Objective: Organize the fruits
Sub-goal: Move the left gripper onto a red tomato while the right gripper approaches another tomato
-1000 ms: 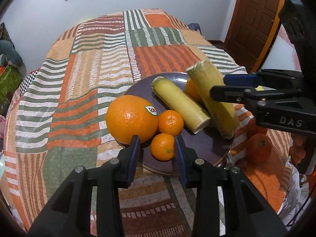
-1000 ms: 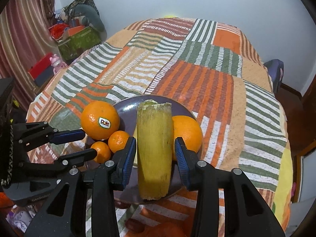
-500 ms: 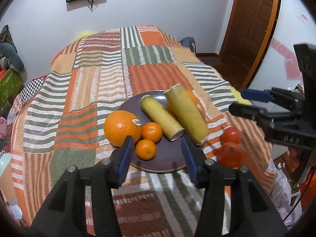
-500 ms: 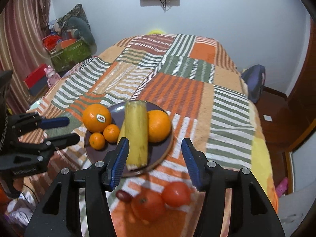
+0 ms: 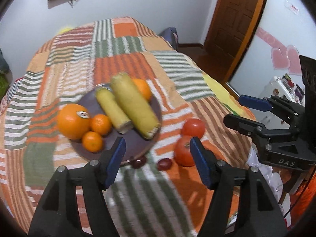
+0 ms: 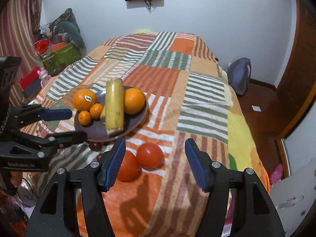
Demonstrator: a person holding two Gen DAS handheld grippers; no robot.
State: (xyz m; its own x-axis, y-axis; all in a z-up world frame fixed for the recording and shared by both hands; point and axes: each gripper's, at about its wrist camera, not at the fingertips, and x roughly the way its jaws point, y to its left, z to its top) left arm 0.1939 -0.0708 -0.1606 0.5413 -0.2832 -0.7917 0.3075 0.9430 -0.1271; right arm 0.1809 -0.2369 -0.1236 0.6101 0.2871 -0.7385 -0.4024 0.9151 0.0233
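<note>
We hold both grippers above the near end of the bed (image 6: pixel 205 102), which is covered in a striped patchwork blanket, and we take the dark plate (image 6: pixel 138 123) as our landmark. On the plate lie a large stickered orange (image 5: pixel 73 120), two small mandarins (image 5: pixel 92 141), two yellowish cane-like sticks (image 5: pixel 134 104) and a second orange (image 6: pixel 134 101) at the far side.

Still off the plate, on the blanket on the near right side of it, sit two red tomatoes (image 6: pixel 149 155), touching each other, and two small dark red fruits (image 5: pixel 164 164) lie just beside the plate's near rim.

The right gripper (image 6: pixel 155 164) has its fingers (image 6: pixel 194 165) spread wide and holds nothing. The left gripper (image 5: pixel 157 158) is likewise wide open and empty.

The relation that matters, in our judgement, is this: in the right wrist view the tomatoes lie straight ahead of the right fingers, one within the gap's line and the other half hidden behind the left finger, so the gap sits slightly right of the pair. From the left gripper the nearer tomato (image 5: pixel 182 154) sits against the inner edge of its right finger, and the small dark fruits lie between its fingers, lower down. Being round, the tomatoes have no long axis to align with. Either gripper looks about equally close; which goes first we cannot tell.
</note>
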